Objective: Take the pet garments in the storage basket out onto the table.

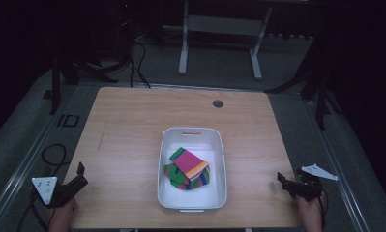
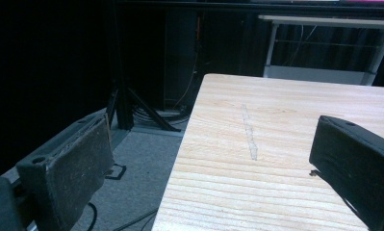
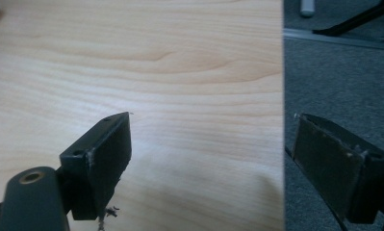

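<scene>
— Jaws spread wide on both sides, gripping nothing. Left gripper (image 1: 73,180) parked at the near left corner, one jaw out past the edge; right gripper (image 1: 288,183) at the near right edge, likewise straddling it.

— Parked well apart from the work, probably to leave the middle free. Largest thing first?

— Wooden desk (image 1: 132,125), bare except at the centre. Then white bin (image 1: 164,145), set near-centre, within reach of either hand, so seemingly placed for shared access.

— And inside?

— Folded striped cloths (image 1: 188,169), stacked in the near half of the bin, topmost one tilted across the others. Likely next: reaching in to grasp the pile. Smallest: round grommet hole (image 1: 217,103) near the far edge.
</scene>
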Tool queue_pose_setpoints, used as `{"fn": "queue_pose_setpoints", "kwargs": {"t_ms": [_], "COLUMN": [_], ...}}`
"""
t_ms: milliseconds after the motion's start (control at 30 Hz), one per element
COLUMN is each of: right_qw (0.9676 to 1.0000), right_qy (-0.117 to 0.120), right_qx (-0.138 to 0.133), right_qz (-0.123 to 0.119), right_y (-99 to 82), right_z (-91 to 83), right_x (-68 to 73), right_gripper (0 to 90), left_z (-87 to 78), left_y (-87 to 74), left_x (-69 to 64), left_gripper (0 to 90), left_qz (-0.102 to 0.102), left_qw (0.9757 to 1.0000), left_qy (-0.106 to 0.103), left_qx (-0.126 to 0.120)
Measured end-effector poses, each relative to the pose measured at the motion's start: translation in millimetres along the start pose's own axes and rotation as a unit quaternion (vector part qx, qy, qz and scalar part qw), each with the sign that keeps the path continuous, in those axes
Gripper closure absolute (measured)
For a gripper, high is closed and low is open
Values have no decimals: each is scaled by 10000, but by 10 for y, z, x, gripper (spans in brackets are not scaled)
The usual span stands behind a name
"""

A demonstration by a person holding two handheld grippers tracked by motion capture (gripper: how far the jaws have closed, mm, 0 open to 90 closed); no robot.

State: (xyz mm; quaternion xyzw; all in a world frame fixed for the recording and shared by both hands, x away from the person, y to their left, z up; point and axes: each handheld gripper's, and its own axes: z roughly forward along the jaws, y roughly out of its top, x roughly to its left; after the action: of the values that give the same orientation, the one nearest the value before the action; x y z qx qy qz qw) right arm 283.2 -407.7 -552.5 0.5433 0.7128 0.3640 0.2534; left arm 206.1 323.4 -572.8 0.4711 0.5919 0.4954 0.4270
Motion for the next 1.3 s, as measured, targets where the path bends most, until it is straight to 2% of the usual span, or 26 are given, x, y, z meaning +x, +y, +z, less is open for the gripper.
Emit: {"fn": "queue_pose_setpoints", "kwargs": {"t_ms": [33,67,133,200,433,567,633,667,700,833,900,1067,1133,1233,1267,1300], "right_qw": [9997,9997,9985,9970,9874,9763,9703,9703,9617,9532,9503,9409,9377,9309,9301,9276], "right_qy": [163,163,401,516,1130,1696,1874,1874,2091,2303,2397,2543,2623,2796,2809,2881], "right_qx": [69,69,202,331,707,795,792,792,843,892,856,890,926,1003,1027,1038], "right_qz": [-139,-139,-316,-481,-851,-1084,-1308,-1308,-1558,-1744,-1791,-2054,-2080,-2125,-2130,-2139], "right_y": [10,10,30,51,121,189,235,235,305,402,470,651,728,848,893,940], "right_z": [10,10,28,46,114,132,135,135,147,142,133,97,77,40,20,7], "right_x": [11,11,26,41,131,230,300,300,395,505,566,729,792,887,920,951], "right_gripper": [133,133,133,133,133,133,133,133,133,133,132,131,132,133,133,133], "left_z": [-1,-1,-2,0,-1,-2,-4,-4,-4,-6,-6,-5,-5,-4,-4,-4], "left_y": [0,-1,-1,-1,0,-1,-1,-1,-2,-2,-2,-2,-2,-1,-1,-2], "left_x": [-2,-3,-2,0,-3,-1,-2,-2,-2,-3,-4,3,5,4,5,6], "left_gripper": [19,19,18,18,18,19,18,18,18,19,18,18,19,18,19,18], "left_qz": [5,5,-1,-17,12,-10,-8,-8,-4,7,13,-28,-36,-26,-28,-34], "left_qw": [10000,10000,10000,10000,10000,10000,10000,10000,10000,10000,10000,10000,10000,10000,10000,10000], "left_qy": [1,4,4,11,16,14,15,15,7,-4,-6,-23,-24,-34,-38,-40], "left_qx": [-5,-10,-13,-10,2,-12,-18,-18,-27,-26,-22,-21,-24,-15,-15,-21]}}
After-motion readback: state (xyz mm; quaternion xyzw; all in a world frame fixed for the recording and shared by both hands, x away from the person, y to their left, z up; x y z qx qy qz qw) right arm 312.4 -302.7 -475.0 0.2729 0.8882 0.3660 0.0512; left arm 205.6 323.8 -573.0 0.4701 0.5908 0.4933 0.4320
